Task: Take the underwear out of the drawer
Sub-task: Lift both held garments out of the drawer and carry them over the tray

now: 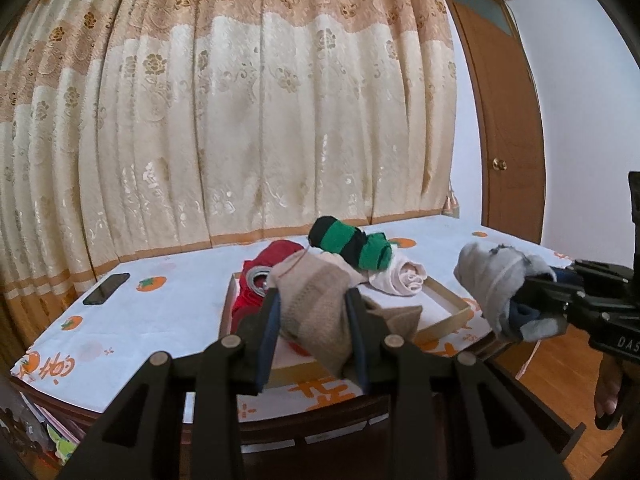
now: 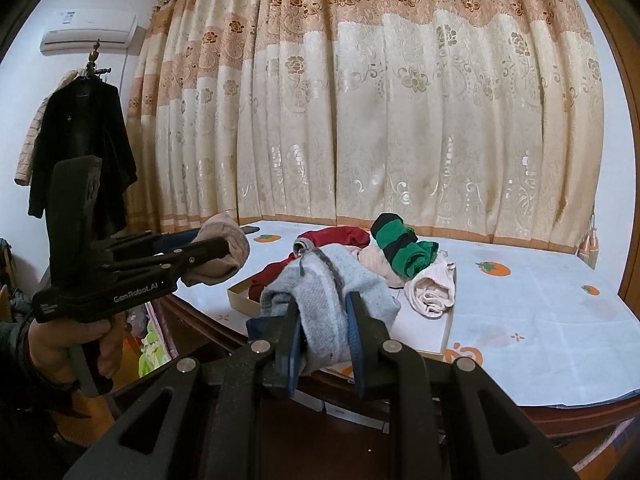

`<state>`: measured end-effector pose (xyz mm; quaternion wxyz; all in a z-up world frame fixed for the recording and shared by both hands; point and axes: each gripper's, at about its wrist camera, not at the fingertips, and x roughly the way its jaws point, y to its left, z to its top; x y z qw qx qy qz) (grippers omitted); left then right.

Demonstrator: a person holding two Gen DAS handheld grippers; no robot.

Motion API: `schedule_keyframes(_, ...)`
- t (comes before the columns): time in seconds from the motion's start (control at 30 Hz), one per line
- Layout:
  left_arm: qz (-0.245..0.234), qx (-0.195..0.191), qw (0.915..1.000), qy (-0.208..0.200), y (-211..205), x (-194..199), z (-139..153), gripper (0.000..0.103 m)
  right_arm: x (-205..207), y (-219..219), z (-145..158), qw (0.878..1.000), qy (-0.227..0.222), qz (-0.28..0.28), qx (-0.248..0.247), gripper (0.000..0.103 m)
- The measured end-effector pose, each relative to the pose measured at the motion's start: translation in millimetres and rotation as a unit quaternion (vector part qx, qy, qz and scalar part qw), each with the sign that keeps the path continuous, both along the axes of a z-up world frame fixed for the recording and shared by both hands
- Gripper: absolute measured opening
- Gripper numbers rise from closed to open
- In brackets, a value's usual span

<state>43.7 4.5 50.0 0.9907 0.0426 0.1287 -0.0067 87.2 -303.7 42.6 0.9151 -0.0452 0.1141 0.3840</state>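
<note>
My left gripper (image 1: 314,300) is shut on a beige rolled garment (image 1: 316,304) and holds it above the shallow cardboard drawer box (image 1: 444,296) on the table. My right gripper (image 2: 324,312) is shut on a grey rolled garment (image 2: 324,292), held in front of the table edge; it shows at the right of the left wrist view (image 1: 496,280). In the box lie a red garment (image 1: 276,256), a green-and-black striped roll (image 1: 352,246) and a pale pink roll (image 1: 404,280). The left gripper with the beige garment shows in the right wrist view (image 2: 222,254).
The table has a white cloth with orange fruit prints (image 2: 540,312). A black phone (image 1: 106,289) lies at its left. A patterned curtain (image 1: 260,120) hangs behind. A wooden door (image 1: 504,120) is at the right. Dark coats (image 2: 84,152) hang at the left.
</note>
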Motion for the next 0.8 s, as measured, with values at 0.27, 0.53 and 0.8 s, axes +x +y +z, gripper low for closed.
schedule_keyframes(0.27,0.009,0.002,0.9998,-0.017,2.8,-1.1,4.2,0.031,1.9,1.4,3.2,1.0,-0.001,0.0,0.004,0.023)
schedule_keyframes(0.53,0.015,0.001,0.9995,-0.027,6.8,0.9,7.2,0.031,3.7,3.6,5.1,1.0,-0.003,-0.002,0.01,0.023)
schedule_keyframes(0.8,0.021,0.007,0.9989,-0.042,8.4,5.5,9.0,0.031,6.4,4.8,6.5,1.0,-0.008,-0.007,0.015,0.023)
